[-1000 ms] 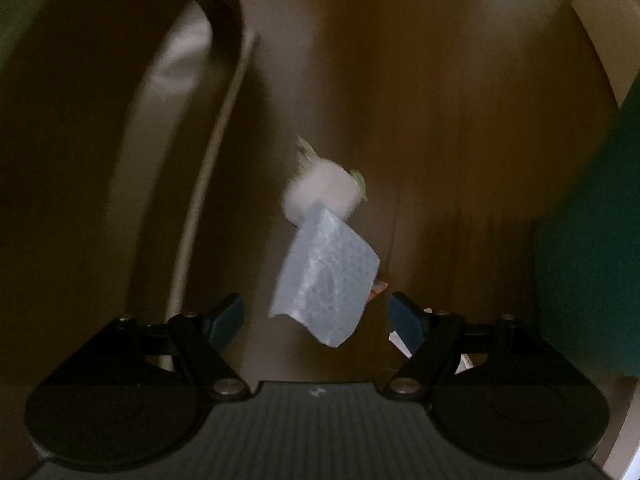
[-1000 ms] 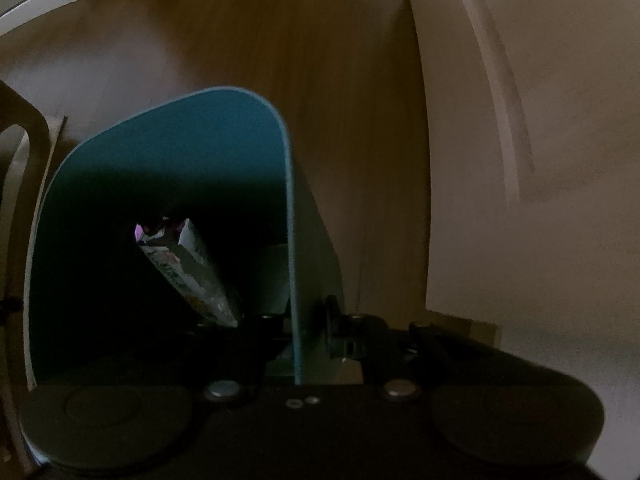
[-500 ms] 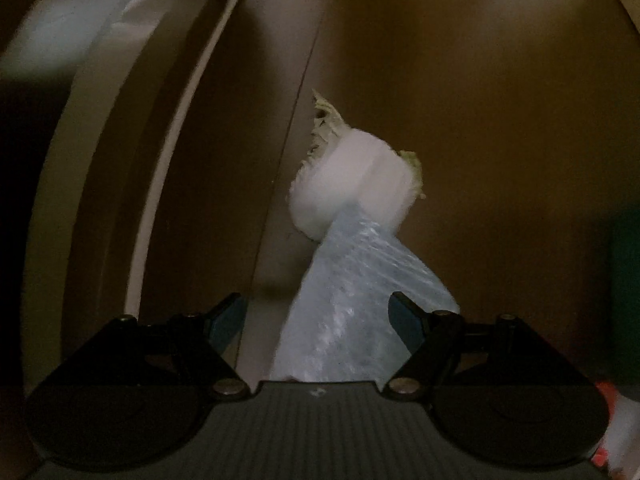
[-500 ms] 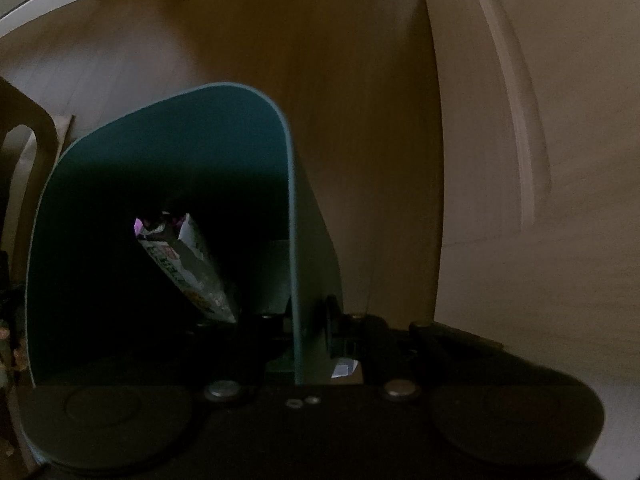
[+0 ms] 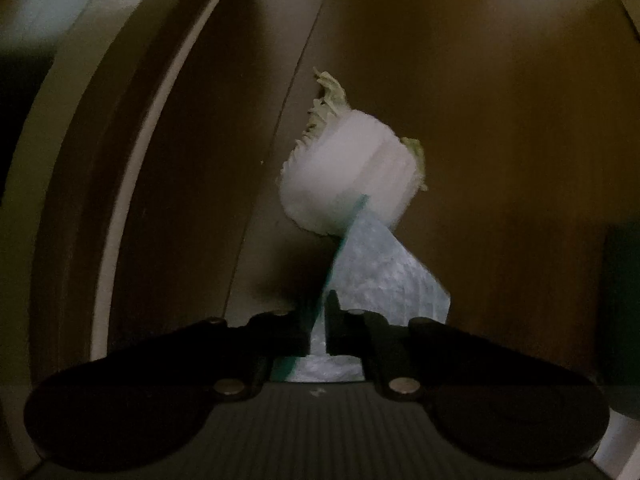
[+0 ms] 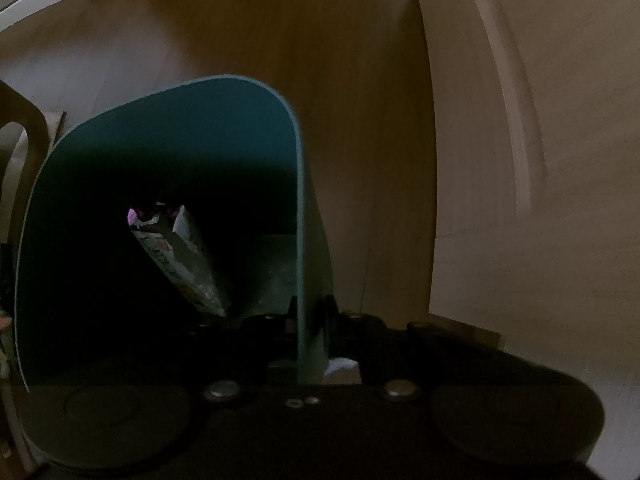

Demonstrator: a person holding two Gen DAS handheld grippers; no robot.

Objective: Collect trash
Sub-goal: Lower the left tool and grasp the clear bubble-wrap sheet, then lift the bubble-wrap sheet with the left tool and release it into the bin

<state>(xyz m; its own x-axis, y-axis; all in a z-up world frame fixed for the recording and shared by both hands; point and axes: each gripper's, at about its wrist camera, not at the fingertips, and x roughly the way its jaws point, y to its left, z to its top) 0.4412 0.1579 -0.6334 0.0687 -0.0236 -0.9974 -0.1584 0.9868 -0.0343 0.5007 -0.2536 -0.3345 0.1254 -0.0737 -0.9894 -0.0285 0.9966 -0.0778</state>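
In the left wrist view a light-blue plastic wrapper (image 5: 384,276) lies on the wood floor, with a white and green cabbage piece (image 5: 348,184) at its far end. My left gripper (image 5: 318,320) is shut on the near edge of the wrapper. In the right wrist view my right gripper (image 6: 310,316) is shut on the right wall of a teal trash bin (image 6: 298,216). A printed snack packet (image 6: 180,260) stands inside the bin.
A pale curved furniture leg or frame (image 5: 92,184) runs down the left of the left wrist view. A pale wall or door panel (image 6: 520,160) stands to the right of the bin. Wood floor (image 6: 320,40) lies beyond.
My left gripper moved in toward the wrapper and its jaws closed on the wrapper's near edge. The right gripper stays on the bin wall, shifted only slightly.
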